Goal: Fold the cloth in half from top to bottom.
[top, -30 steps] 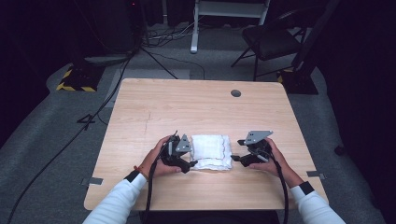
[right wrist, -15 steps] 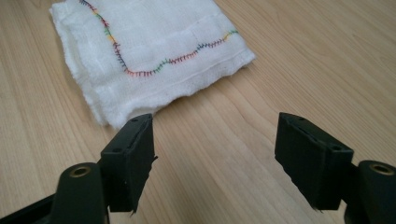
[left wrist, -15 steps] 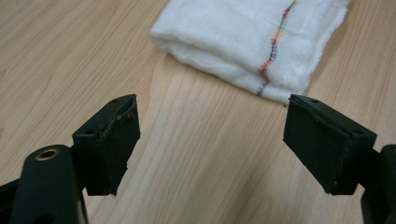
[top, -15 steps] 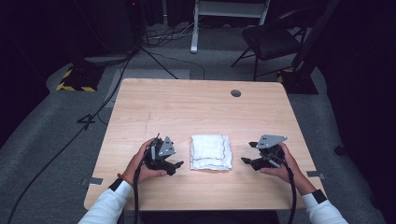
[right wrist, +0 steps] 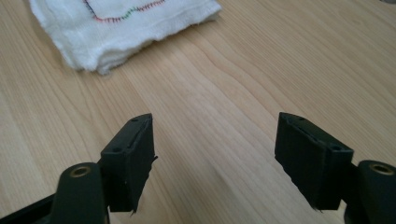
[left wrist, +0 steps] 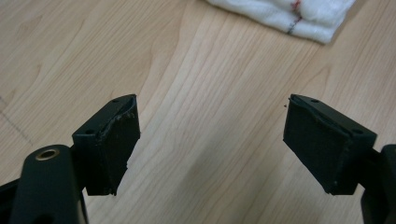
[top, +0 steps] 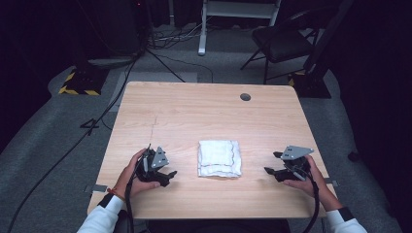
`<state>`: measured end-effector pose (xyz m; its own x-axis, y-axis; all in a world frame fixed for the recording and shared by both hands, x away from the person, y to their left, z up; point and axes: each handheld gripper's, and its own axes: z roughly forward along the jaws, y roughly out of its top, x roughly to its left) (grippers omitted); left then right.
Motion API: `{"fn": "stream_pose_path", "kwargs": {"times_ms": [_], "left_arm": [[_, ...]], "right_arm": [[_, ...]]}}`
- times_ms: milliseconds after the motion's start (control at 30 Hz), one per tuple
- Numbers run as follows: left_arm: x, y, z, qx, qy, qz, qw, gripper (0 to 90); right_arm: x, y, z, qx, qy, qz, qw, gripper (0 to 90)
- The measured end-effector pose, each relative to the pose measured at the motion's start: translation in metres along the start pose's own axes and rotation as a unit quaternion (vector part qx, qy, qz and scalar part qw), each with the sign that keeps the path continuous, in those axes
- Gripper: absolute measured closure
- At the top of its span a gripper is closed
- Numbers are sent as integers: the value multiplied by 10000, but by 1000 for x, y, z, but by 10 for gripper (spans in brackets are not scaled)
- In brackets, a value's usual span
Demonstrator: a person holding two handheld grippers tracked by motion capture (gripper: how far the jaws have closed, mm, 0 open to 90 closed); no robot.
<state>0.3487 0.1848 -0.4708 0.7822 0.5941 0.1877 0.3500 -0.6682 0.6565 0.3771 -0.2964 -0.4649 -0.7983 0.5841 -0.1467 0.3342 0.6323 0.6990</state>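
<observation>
Centrally, a folded cloth (top: 219,158) lies between both gaping tools, table (top: 194,111) otherwise unobstructed.

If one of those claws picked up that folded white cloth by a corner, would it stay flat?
Probably not: the folded white cloth looks soft and layered, so it would likely droop and unfold. It seems light. Pushed, it would probably bunch rather than slide.

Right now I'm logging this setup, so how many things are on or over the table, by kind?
Folded white cloth: 1
Handheld grippers: 2, the left gripper and the right gripper, both open and empty, one on each side of the cloth
Total: 3
</observation>
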Motion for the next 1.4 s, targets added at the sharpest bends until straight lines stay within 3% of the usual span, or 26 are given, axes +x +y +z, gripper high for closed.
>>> {"fn": "stream_pose_path", "kwargs": {"times_ms": [200, 333, 467, 767, 900, 1000, 1067, 1400], "left_arm": [[4, -10, -4, 72, 61, -111, 9999, 188], [6, -15, -4, 187, 114, -67, 9997, 186], [9, -21, -3, 264, 145, -150, 9994, 186], [20, -40, -1, 273, -74, -578, 9979, 181], [25, -49, -2, 168, -258, -881, 9956, 176], [28, -56, -2, 34, -389, -1127, 9929, 170], [28, -61, -2, -114, -388, -1112, 9930, 165], [27, -59, -1, -100, -357, -1127, 9929, 152]], "right_arm": [[-6, -17, -6, 142, -181, 86, 9997, 292], [-11, -32, -11, 151, -273, 276, 9991, 290], [-17, -47, -16, 150, -337, 487, 9981, 286], [-30, -81, -29, -61, -495, 1170, 9919, 262], [-32, -90, -30, -155, -503, 1386, 9890, 247], [-34, -92, -30, -159, -521, 1454, 9879, 228], [-34, -92, -30, -158, -503, 1450, 9880, 223], [-35, -92, -30, -162, -480, 1434, 9884, 220]]}}
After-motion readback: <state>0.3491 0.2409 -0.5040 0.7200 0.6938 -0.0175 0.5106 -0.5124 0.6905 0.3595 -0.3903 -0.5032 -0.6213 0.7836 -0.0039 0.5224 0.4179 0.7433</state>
